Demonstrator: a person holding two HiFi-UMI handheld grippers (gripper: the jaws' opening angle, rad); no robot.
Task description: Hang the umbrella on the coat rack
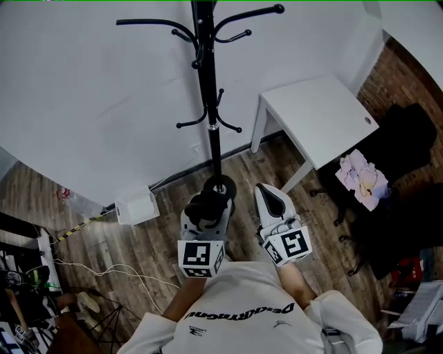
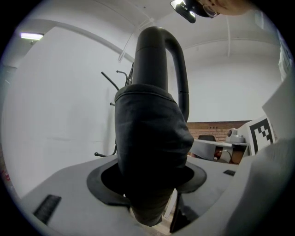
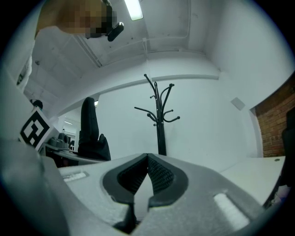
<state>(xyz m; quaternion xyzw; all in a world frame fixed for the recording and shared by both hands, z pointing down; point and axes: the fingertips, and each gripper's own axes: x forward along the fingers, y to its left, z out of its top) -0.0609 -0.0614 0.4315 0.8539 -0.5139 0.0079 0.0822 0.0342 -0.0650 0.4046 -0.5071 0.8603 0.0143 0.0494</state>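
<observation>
Item: folded black umbrella (image 2: 150, 147), gripped round its cloth body by the left claw (image 2: 150, 179), jaws set wide on it. Long axis stood upright, with the hooked handle at 12 o'clock, its hook curling toward 3 o'clock. Right claw (image 3: 147, 159): pads met at the tips, empty. Coat rack (image 1: 209, 104) stood at 12 o'clock of both claws, apart from the umbrella

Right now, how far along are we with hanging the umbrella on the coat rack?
Done: the umbrella is picked up, clamped upright in the left gripper, hooked handle on top. In hand: it is held facing the coat rack, not touching it. Left: get the handle over one of the rack's hooks. The right gripper is shut and empty.
</observation>
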